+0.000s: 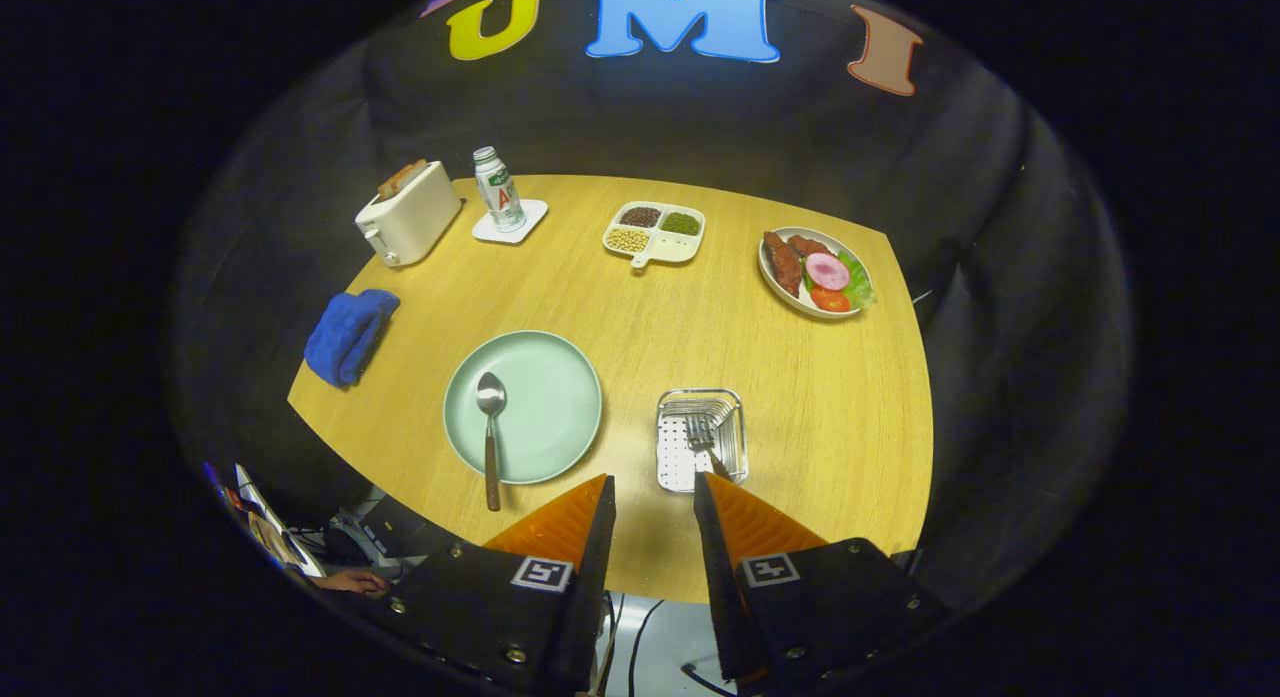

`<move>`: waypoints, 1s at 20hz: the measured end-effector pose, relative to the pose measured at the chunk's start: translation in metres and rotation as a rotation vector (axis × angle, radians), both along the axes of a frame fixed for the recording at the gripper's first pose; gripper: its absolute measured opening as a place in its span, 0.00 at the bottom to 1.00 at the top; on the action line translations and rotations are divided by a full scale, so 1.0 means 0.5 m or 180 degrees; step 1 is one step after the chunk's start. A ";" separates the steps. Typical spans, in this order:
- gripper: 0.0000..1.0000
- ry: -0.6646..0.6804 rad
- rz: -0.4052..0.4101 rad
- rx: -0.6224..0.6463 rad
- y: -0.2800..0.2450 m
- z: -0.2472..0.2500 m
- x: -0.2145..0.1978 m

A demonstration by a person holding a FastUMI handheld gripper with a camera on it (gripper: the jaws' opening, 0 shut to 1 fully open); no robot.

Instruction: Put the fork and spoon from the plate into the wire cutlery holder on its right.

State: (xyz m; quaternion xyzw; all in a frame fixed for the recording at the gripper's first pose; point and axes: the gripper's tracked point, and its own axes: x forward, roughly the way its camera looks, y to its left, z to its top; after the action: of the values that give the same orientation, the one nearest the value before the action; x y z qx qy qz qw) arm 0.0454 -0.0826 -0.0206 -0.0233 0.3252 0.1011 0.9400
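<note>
Wire holder point(702, 439), lower centre of frame, seems to hold the fork point(703, 439) already. The spoon point(490, 432) waits on the green plate point(555, 377); my tongs point(652, 497) hang apart, empty.

Tool point(652, 482) open above table; spoon point(490, 424) on plate point(555, 377); fork point(700, 435) seemingly in holder point(735, 447).

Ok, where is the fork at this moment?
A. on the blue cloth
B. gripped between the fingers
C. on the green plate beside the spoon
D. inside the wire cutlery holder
D. The fork lies inside the wire cutlery holder, while the spoon is alone on the green plate; the gripper is open, holding nothing.
</note>
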 end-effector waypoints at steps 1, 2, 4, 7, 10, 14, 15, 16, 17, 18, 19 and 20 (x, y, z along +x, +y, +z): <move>0.47 -0.0014 0.0062 -0.0023 0.026 -0.010 -0.010; 0.47 -0.0025 0.0123 -0.0034 0.051 -0.022 -0.015; 0.47 0.0017 0.0250 -0.0053 0.099 -0.054 -0.024; 0.47 0.0079 0.0429 -0.0120 0.165 -0.104 -0.035; 0.47 0.0129 0.0527 -0.0154 0.211 -0.138 -0.039; 0.47 0.0142 0.0565 -0.0138 0.252 -0.163 -0.035; 0.47 0.0144 0.0567 -0.0136 0.261 -0.170 -0.031; 0.47 0.0157 0.0565 -0.0148 0.267 -0.178 -0.027; 0.47 0.0170 0.0558 -0.0164 0.273 -0.190 -0.025; 0.47 0.0187 0.0545 -0.0173 0.278 -0.199 -0.021; 0.47 0.0205 0.0527 -0.0185 0.283 -0.209 -0.016; 0.47 0.0257 0.0493 -0.0197 0.285 -0.222 -0.014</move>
State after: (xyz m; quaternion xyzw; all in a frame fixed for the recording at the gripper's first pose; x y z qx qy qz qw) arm 0.0385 0.0597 -0.1319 -0.0733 0.3629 0.1641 0.9143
